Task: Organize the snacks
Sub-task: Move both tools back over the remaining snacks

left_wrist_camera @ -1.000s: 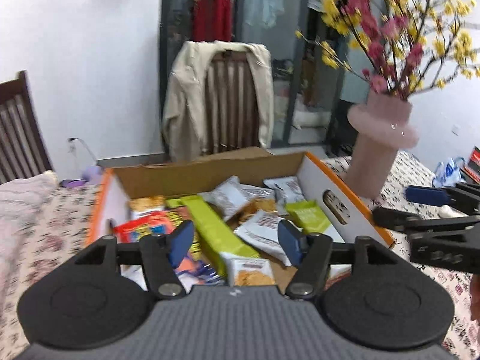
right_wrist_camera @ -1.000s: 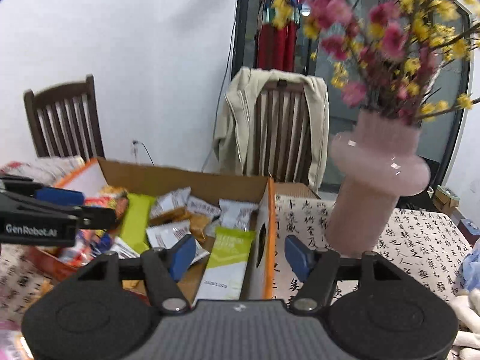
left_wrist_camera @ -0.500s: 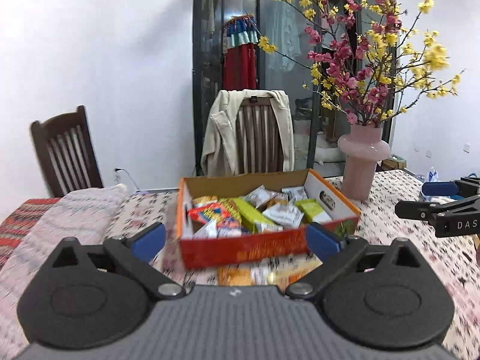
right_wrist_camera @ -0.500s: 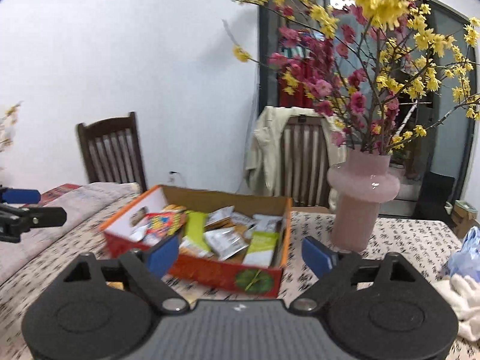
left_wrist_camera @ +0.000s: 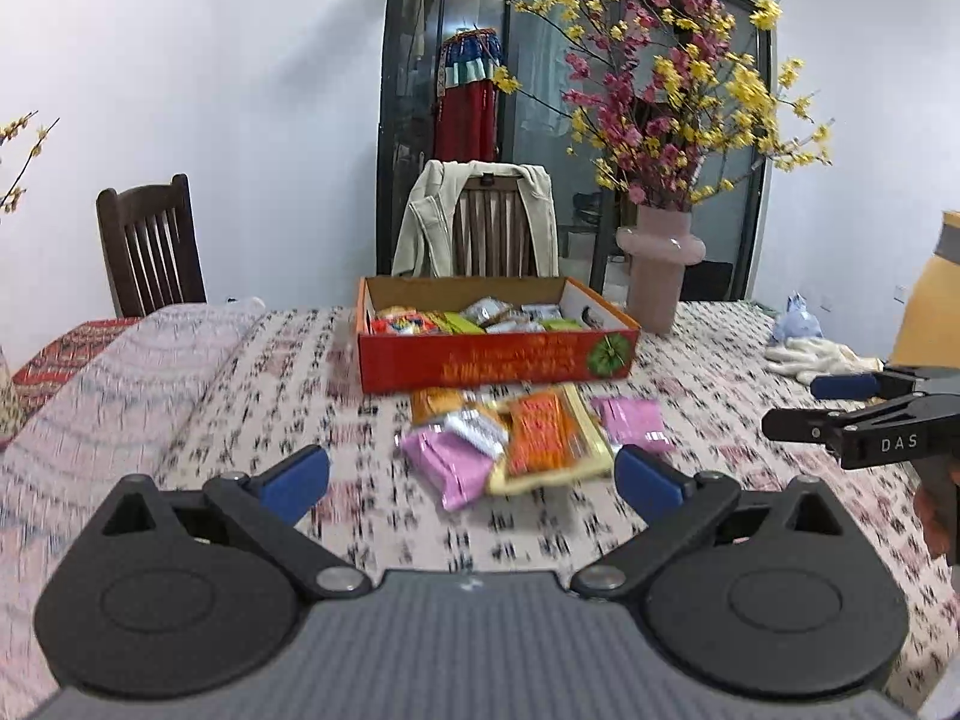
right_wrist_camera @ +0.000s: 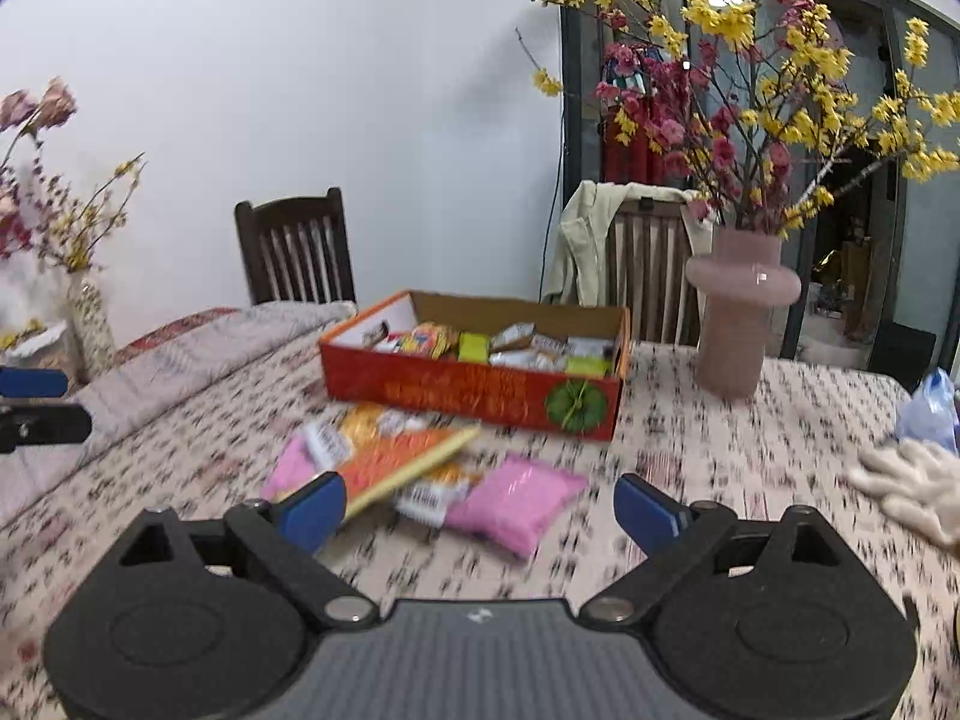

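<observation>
An open red cardboard box (left_wrist_camera: pixel 492 354) (right_wrist_camera: pixel 468 387) holding several snack packets stands mid-table. In front of it loose snacks lie in a heap: an orange packet (left_wrist_camera: pixel 543 432) (right_wrist_camera: pixel 402 462), pink packets (left_wrist_camera: pixel 450 468) (right_wrist_camera: pixel 516 504) and smaller white ones. My left gripper (left_wrist_camera: pixel 474 477) is open and empty, held back from the heap. My right gripper (right_wrist_camera: pixel 480 510) is also short of the heap; its jaws are opening with nothing between them. Each gripper shows at the edge of the other's view, the right gripper (left_wrist_camera: pixel 789 406) and the left gripper (right_wrist_camera: pixel 78 402).
A pink vase (left_wrist_camera: pixel 660 276) (right_wrist_camera: pixel 741 312) of flowering branches stands right of the box. White gloves (left_wrist_camera: pixel 816 357) (right_wrist_camera: pixel 906 480) and a blue bag (right_wrist_camera: pixel 930 408) lie at the right. A folded cloth (left_wrist_camera: pixel 150 360) covers the table's left. Two chairs stand behind.
Both grippers have pulled back from over the box toward the near side of the table and opened wide. The heap of loose snacks has come into view.
</observation>
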{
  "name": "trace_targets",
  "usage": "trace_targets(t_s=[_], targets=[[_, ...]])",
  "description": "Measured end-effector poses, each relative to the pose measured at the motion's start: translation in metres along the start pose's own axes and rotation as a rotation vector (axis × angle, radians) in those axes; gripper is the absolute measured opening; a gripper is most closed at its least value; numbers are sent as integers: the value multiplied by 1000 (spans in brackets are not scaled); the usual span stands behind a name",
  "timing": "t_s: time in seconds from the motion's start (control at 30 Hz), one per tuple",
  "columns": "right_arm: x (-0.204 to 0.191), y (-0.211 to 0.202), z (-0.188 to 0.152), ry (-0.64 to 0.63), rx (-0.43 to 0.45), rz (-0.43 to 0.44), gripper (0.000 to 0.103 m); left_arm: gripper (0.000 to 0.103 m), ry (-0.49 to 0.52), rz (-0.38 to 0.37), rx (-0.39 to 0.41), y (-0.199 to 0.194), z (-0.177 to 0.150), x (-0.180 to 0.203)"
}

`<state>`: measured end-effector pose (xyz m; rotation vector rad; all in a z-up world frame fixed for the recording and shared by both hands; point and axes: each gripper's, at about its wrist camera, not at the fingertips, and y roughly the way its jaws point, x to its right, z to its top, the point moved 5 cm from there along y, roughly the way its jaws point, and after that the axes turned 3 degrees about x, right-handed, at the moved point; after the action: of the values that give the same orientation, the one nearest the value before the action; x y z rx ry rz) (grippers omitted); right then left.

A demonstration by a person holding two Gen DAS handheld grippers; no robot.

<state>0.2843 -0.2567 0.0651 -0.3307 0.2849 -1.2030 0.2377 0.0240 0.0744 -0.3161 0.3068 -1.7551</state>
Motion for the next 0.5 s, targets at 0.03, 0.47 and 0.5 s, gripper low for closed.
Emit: trace_targets(t_s=[0.03, 0.47, 0.5], targets=[[-1, -6, -9, 21, -4, 2, 96, 103, -8, 0, -11, 0, -5, -1], [-7, -47, -98, 137, -131, 11, 96, 103, -125, 127, -139, -22, -58, -31], [-7, -48, -98, 132, -135, 4, 97, 103, -129, 141, -139, -22, -56, -34]])
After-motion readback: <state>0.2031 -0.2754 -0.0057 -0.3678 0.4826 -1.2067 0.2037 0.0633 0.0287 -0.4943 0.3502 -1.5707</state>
